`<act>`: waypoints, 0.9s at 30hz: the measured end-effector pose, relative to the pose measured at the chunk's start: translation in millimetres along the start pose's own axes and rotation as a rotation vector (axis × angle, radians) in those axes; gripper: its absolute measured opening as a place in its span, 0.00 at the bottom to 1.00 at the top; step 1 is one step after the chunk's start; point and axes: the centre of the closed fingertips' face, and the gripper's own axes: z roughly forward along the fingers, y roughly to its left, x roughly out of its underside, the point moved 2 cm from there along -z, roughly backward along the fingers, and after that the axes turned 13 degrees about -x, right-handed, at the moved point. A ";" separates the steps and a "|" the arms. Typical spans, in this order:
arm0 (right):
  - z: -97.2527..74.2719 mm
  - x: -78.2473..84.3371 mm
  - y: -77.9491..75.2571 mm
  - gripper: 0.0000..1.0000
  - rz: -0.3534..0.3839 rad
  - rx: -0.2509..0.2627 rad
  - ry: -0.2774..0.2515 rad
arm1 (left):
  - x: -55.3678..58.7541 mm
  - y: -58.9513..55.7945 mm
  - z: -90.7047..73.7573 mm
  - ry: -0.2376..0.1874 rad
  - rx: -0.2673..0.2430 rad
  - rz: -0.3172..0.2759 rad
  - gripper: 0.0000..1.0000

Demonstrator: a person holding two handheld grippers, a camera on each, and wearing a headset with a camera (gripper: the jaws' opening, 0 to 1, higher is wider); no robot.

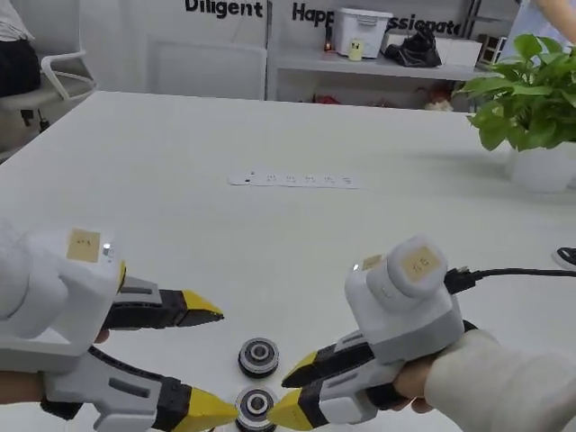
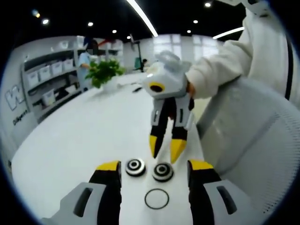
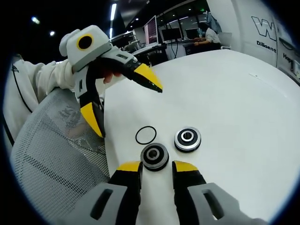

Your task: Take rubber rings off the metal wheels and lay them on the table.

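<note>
Metal wheels (image 1: 258, 356), two small round discs of silver and black, lie on a broad white surface (image 1: 288, 135) that runs well away from the person. A white mesh chair back (image 2: 253, 140) stands at the near edge of the surface, beside the person's pale sleeve (image 2: 220, 61). At the far right a leafy green plant (image 1: 526, 90) grows in a white pot (image 1: 540, 166). The left claw (image 1: 211, 360), grey-bodied with black jaws tipped in yellow, hovers released with its jaws spread wide. In the left gripper view they flank both wheels and the thin black rubber ring (image 2: 156, 198) without touching any of them. The right claw (image 1: 283, 398), of the same make, points down toward the surface with its jaws parted only a little, grasping nothing. Its yellow tips are just beside the nearer wheel (image 3: 154, 156), and whether they touch it cannot be told. A flat white power strip (image 1: 292, 180) lies well beyond, in the middle of the surface. The farther wheel (image 3: 187, 139) sits just beside the nearer one, apart from both claws. Whether either wheel carries a ring of its own cannot be told. Smallest of all, the ring lies flat and loose on the surface near the wheels, on the left claw's side, touching neither wheel.
</note>
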 end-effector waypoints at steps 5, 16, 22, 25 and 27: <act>2.0 2.3 0.4 0.22 0.001 -0.011 0.009 | -12.3 8.3 6.2 -0.022 -0.023 -0.031 0.56; 3.4 3.2 -0.7 0.23 0.007 -0.016 -0.001 | -4.7 13.4 12.3 -0.043 -0.078 -0.047 0.52; 5.5 4.2 0.2 0.22 0.007 -0.026 -0.011 | 12.6 10.5 15.3 -0.016 -0.092 -0.048 0.49; 5.7 4.6 -1.0 0.22 0.014 -0.026 -0.019 | 18.5 9.4 17.0 -0.005 -0.089 -0.054 0.46; 6.1 5.7 -1.1 0.21 0.013 -0.026 -0.018 | 21.5 8.3 17.9 0.001 -0.085 -0.059 0.45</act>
